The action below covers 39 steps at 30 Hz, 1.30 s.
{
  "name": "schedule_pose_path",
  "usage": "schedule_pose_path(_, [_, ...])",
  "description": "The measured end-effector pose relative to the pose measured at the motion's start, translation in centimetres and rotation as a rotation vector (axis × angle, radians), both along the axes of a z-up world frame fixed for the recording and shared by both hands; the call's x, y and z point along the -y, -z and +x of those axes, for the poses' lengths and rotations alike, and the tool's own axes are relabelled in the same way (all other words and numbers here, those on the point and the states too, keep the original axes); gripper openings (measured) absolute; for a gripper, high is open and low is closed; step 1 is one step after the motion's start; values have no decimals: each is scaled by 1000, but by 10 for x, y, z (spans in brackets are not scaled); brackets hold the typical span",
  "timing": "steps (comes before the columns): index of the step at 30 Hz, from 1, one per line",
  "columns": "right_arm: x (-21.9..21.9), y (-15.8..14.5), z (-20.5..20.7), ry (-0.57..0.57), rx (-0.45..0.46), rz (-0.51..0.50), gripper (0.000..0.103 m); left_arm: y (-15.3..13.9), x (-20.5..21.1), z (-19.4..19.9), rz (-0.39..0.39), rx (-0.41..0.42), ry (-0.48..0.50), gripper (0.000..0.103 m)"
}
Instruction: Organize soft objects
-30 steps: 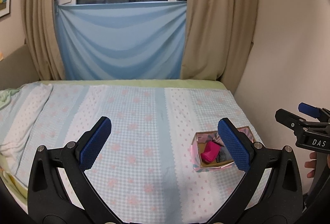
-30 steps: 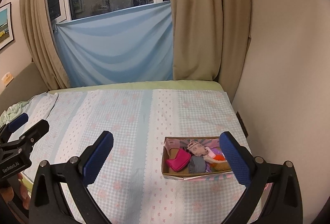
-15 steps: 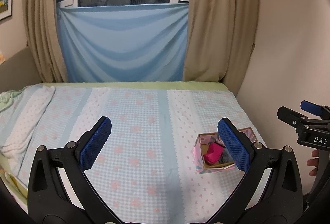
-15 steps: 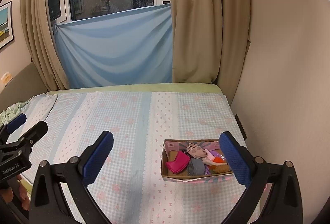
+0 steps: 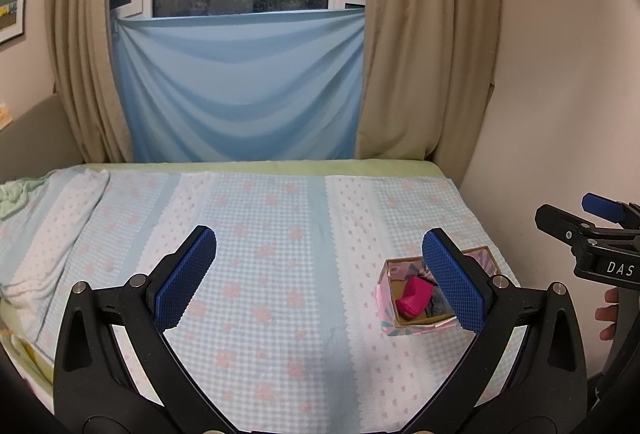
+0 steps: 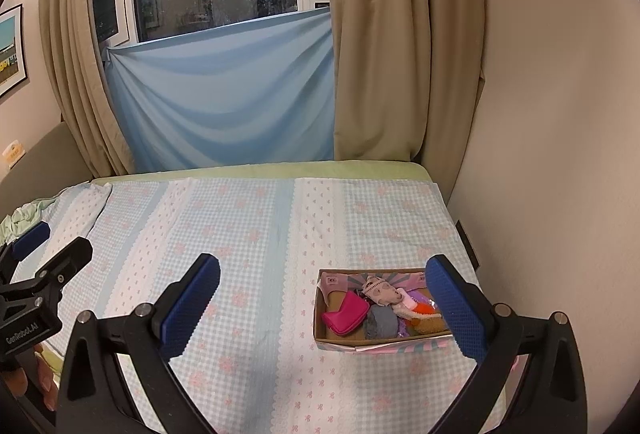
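Right wrist view puts the cardboard box (image 6: pixel 384 310) on the bedspread (image 6: pixel 248 242) near the wall, under the right gripper (image 6: pixel 326 308), whose jaws stand wide apart and hold nothing. The left gripper (image 5: pixel 320 278) hangs likewise agape and empty. Inside the box lie a magenta pouch (image 6: pixel 346 316), a grey rolled piece (image 6: pixel 380 322), a pale patterned sock (image 6: pixel 380 292) and an orange-and-white bit (image 6: pixel 420 308), crowded together. Best, I judge, to come straight down on one item, the pouch being clearest, and pinch it without snagging its neighbours or dragging the light box
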State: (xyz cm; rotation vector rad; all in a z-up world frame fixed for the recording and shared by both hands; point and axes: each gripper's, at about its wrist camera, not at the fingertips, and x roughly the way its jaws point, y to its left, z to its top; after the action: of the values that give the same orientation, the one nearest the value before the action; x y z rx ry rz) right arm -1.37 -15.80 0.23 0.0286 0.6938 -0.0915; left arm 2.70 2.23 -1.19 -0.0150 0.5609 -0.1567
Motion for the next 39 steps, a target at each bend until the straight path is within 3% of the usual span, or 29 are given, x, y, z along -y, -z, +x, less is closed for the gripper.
schedule_pose_path(39, [-6, -9, -2, 5, 30, -13, 102, -4, -9, -6, -18, 26, -7, 103])
